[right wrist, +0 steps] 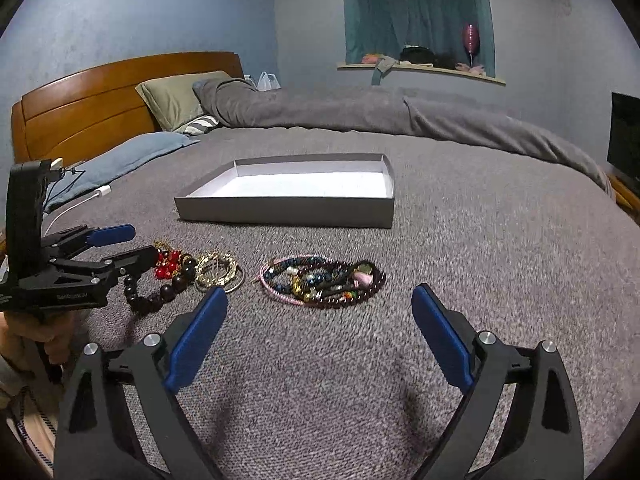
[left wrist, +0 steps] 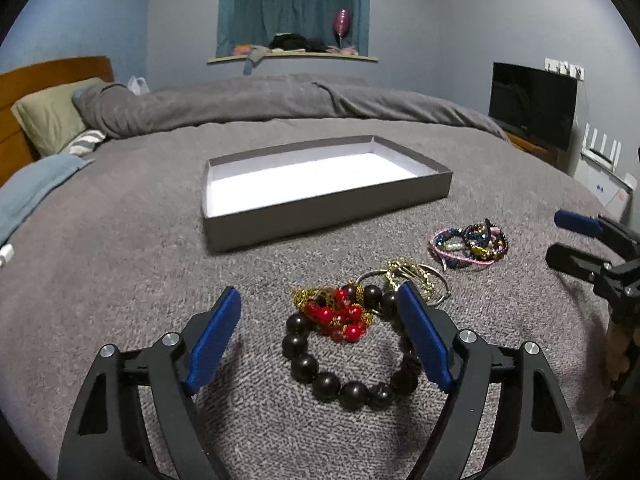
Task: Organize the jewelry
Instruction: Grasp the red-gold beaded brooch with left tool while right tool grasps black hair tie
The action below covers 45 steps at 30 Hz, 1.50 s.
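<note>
With both tongs spread and holding nothing, I bracket the dark bead bracelet (left wrist: 352,360) with my left gripper (left wrist: 320,312) and aim my right gripper (right wrist: 320,300) at the tangled bracelets (right wrist: 322,282), all lying just short of the empty grey box (left wrist: 320,216) meant for them.

My bed (left wrist: 120,240), grey blanket on top. Lying on it: open grey box (left wrist: 320,216) mid-bed; dark bead bracelet (left wrist: 344,392) near my side, red-and-gold piece (left wrist: 344,316) on it, gold chains with ring (left wrist: 416,276) just beside; tangled bracelet heap (left wrist: 470,246) apart to right; pillows (right wrist: 176,100) at headboard
</note>
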Tool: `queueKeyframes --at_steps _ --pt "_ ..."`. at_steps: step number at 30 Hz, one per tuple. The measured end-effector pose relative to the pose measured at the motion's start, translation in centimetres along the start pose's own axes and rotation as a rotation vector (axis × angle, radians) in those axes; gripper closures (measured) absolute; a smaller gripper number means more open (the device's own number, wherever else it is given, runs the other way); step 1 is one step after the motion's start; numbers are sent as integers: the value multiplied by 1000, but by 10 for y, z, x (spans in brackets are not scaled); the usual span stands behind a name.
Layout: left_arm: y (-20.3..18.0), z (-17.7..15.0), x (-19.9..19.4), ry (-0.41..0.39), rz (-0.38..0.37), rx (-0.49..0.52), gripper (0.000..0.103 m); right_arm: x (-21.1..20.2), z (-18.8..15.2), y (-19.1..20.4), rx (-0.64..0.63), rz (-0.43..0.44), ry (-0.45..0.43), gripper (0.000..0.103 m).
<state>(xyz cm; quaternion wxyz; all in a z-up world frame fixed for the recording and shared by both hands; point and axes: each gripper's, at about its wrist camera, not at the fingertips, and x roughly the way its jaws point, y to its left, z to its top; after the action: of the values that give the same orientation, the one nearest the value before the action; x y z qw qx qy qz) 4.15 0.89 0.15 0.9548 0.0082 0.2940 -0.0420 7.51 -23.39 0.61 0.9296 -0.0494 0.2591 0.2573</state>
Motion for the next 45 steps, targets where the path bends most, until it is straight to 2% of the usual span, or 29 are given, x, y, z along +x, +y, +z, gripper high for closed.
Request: queueKeyframes --at_steps 3,5,9,11,16,18,19,23,28,37,38,40,41,42,45 --pt "1 5 9 33 -13 0 28 3 5 -3 -2 -13 4 15" --pt "4 7 16 64 -24 -13 37 6 6 -6 9 -15 5 15" --pt "10 4 30 128 -62 -41 44 10 6 -10 18 -21 12 15" --pt "10 4 32 139 -75 -39 58 14 6 -11 19 -23 20 15" --pt "12 4 24 103 -84 -46 82 23 7 -12 20 -25 49 15" --pt "13 5 18 74 -88 -47 86 28 7 -14 24 -21 65 15" --pt "13 6 15 58 -90 -49 95 30 8 -14 28 -18 72 17" --pt "17 10 -1 -29 -112 -64 95 41 11 -19 50 -3 100 27" --pt "29 17 -13 -95 -114 -100 95 57 15 -28 72 4 138 39" --pt "39 17 -17 -112 -123 -132 95 79 22 -39 91 20 180 41" --pt "38 18 -17 -115 -124 -129 95 82 21 -38 92 28 192 45" --pt "37 17 -18 -121 -124 -122 95 88 21 -38 90 41 214 65" --pt "36 18 -19 -127 -124 -120 95 88 20 -38 90 48 213 79" --pt "37 17 -20 -130 -124 -119 95 87 21 -38 91 52 207 86" --pt "39 18 -21 -139 -123 -126 95 81 21 -39 95 51 180 91"
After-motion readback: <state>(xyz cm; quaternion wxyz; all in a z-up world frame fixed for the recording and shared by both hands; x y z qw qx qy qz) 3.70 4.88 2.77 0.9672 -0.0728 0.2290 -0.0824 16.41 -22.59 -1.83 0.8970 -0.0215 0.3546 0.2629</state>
